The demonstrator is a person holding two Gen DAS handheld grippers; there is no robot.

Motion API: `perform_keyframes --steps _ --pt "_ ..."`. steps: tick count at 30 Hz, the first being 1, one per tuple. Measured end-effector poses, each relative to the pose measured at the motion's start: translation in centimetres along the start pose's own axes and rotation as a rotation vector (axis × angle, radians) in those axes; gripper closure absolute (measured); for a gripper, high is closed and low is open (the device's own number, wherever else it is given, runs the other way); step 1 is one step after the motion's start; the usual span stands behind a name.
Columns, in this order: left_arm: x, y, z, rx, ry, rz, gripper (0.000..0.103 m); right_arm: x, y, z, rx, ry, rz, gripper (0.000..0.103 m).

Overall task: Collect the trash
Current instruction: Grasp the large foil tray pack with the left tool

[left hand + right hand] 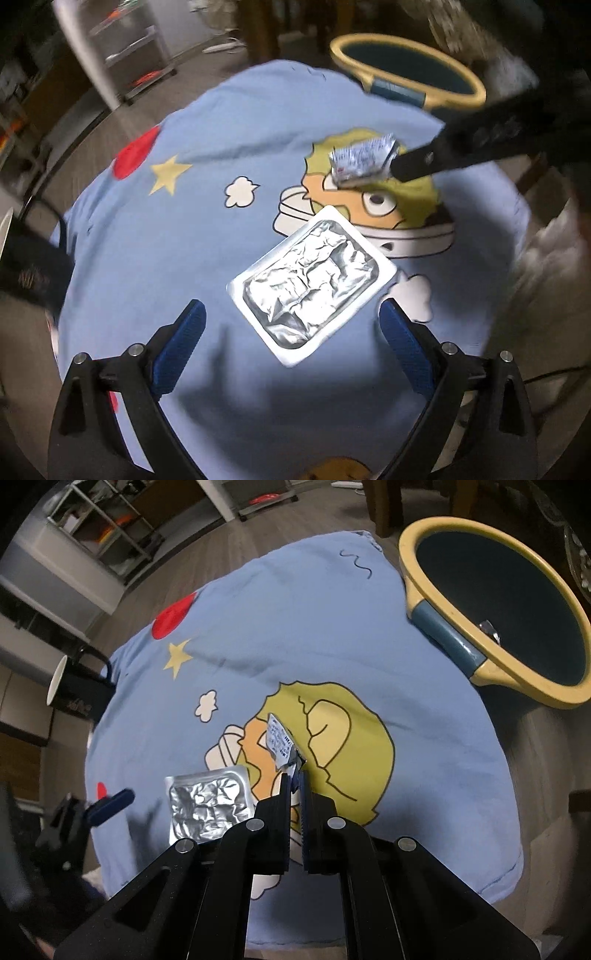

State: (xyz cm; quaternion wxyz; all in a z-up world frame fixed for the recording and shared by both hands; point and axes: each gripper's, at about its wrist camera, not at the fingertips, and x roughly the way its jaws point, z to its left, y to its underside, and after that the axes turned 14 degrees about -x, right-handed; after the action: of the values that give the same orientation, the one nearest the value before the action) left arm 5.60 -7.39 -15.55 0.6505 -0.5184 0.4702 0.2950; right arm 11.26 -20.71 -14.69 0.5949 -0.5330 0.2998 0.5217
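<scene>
A flat foil tray (314, 277) with a white rim lies on the blue cartoon cloth (207, 229); it also shows in the right wrist view (208, 803). My left gripper (291, 325) is open, its blue pads either side of the tray's near end, above it. My right gripper (294, 775) is shut on a crumpled printed wrapper (279, 744) and holds it over the cloth; from the left wrist view the wrapper (364, 158) sits at the tip of the right gripper's fingers (417, 164).
A round bin (461, 642) with a yellow rim and dark inside stands at the far right of the table, with a small scrap (489, 627) in it; it also shows in the left wrist view (406, 96). A dark mug (79, 692) stands at the table's left edge. Shelves (99, 524) stand beyond.
</scene>
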Motion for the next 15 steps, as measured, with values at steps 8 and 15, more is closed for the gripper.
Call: perform_keyframes --steps 8,15 --pt "2.7 -1.2 -1.1 0.120 0.057 0.045 0.005 0.7 0.1 -1.2 0.027 0.010 0.031 0.097" --pt "3.9 -2.1 -0.4 0.080 0.159 0.065 0.005 0.5 -0.1 -2.0 0.023 0.099 0.015 0.055"
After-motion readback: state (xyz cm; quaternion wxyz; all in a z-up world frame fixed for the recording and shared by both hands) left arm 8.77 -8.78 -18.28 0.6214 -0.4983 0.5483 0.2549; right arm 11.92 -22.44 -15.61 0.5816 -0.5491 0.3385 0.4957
